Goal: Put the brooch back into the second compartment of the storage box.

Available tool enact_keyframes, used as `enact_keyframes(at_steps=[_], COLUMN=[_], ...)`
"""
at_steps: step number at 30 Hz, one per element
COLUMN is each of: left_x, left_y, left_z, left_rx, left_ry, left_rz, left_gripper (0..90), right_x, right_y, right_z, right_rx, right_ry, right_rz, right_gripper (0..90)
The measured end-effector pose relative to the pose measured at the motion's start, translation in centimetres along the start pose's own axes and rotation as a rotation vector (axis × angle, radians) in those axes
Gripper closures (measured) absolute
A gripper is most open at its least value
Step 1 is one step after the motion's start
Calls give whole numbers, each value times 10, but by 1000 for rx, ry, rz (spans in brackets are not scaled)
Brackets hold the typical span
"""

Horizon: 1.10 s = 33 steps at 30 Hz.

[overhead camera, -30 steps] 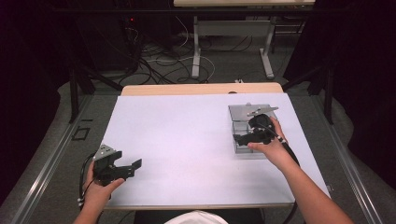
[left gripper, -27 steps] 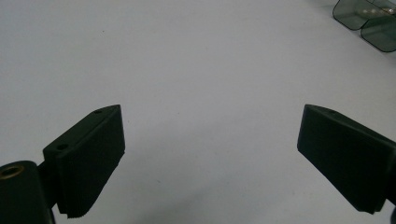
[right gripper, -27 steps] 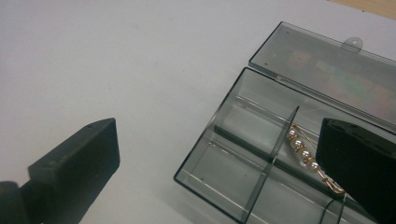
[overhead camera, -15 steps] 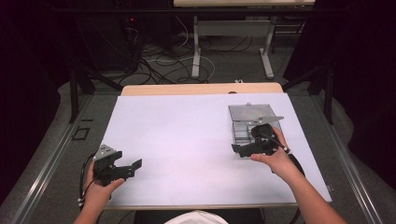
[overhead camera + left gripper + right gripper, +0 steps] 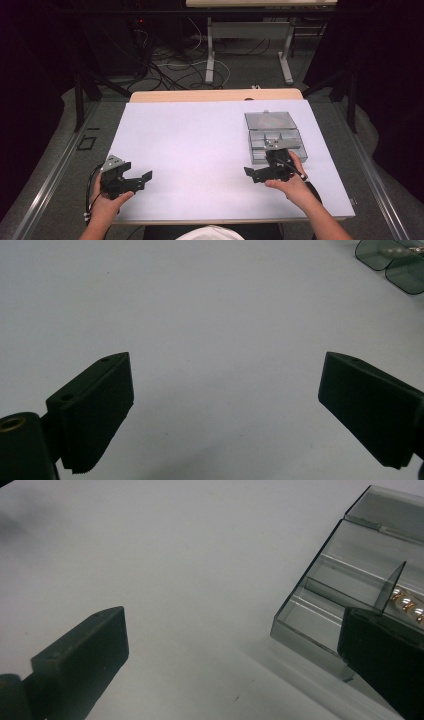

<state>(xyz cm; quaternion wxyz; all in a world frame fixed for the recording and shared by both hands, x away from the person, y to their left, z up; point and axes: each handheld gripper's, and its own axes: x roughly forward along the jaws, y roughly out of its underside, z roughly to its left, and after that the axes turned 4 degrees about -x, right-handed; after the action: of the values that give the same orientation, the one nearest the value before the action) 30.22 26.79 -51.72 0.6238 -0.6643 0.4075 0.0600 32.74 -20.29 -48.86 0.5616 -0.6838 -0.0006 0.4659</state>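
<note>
A clear grey compartment box point(image 5: 274, 135) with its lid folded back lies on the right of the white table point(image 5: 200, 145). My right gripper point(image 5: 251, 174) is held just off the box's near-left corner, pointing left, jaws open and empty. In the right gripper view the box point(image 5: 350, 595) sits to the right of the right gripper point(image 5: 235, 650), and a string of gold and pearl beads point(image 5: 407, 602) lies in one compartment. My left gripper point(image 5: 145, 177) rests open at the table's front left. The left gripper point(image 5: 225, 405) holds nothing, and the box's edge point(image 5: 395, 260) shows far off.
A wooden strip point(image 5: 215, 95) runs along the table's far edge. Beyond it, cables point(image 5: 175, 65) and the legs of another desk point(image 5: 210, 50) are on the floor. Wide bare tabletop lies between the two grippers.
My right gripper has drawn back from above the box toward the near edge and a little left. The left gripper has stayed put.
</note>
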Motion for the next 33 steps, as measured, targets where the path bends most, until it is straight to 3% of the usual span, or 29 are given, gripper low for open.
enact_keyframes(at_steps=[13,19,33], left_x=[1,2,4], left_y=[0,0,0], left_z=[-1,-2,-4], left_rx=[2,3,7], left_ry=[3,1,2], left_rz=[4,-1,-4], left_gripper=[75,75,75], right_x=[13,21,33], right_y=[26,33,45], right_z=[15,21,22], right_rx=[17,-5,-2], right_ry=[-21,-25,-18], right_rz=[-28,-30,-51], right_gripper=[0,0,3])
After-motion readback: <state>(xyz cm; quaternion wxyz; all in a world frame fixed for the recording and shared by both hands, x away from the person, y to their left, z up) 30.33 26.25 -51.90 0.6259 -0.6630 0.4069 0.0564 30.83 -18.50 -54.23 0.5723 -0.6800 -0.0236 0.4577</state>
